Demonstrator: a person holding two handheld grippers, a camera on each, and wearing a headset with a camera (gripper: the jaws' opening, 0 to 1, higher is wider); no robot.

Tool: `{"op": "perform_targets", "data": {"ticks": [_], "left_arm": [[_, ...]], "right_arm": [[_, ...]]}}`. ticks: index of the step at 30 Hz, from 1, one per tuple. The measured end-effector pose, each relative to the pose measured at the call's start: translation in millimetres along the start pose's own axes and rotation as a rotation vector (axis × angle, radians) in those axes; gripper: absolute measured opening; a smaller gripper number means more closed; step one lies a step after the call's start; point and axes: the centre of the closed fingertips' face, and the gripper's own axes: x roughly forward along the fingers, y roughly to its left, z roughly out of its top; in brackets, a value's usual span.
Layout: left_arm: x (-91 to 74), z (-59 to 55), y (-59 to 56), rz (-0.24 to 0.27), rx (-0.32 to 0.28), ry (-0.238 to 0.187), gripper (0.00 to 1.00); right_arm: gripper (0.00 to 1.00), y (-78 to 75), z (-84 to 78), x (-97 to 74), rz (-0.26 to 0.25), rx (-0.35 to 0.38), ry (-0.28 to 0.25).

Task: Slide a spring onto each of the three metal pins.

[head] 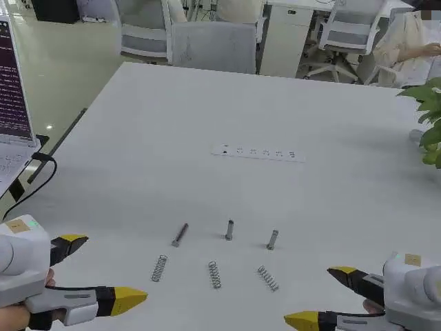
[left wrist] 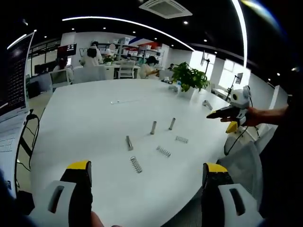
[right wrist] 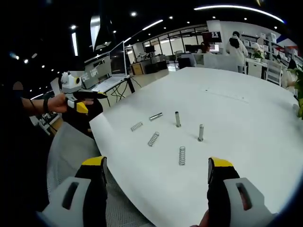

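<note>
Three short metal pins stand in a row on the white table [head: 138, 138]: the left pin [head: 180, 234] lies tilted over, while the middle pin [head: 229, 229] and right pin [head: 273, 239] are upright. Just in front of them lie three loose springs [head: 159, 268] [head: 215, 274] [head: 268, 278]. My left gripper [head: 110, 269] hovers open at the near left, a little way from the left spring [left wrist: 136, 164]. At the near right my right gripper [head: 317, 296] is open too, with the right spring [right wrist: 182, 155] ahead of it. Neither holds anything.
A white socket strip [head: 258, 152] is set into the table beyond the pins. An open laptop [head: 14, 103] and a black cable [head: 41, 172] sit at the left edge. A green plant [head: 431, 117] is at the right. Office chairs [head: 213, 45] stand behind.
</note>
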Motion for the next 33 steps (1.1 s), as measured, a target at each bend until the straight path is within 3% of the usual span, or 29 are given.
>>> {"op": "perform_targets", "data": {"ticks": [33], "left_arm": [[0.9, 0.5, 2.5, 0.003, -0.014, -0.002, 0.93]], "right_arm": [[0.83, -1.7, 1.3, 3.3, 0.004, -0.003, 0.003]]}}
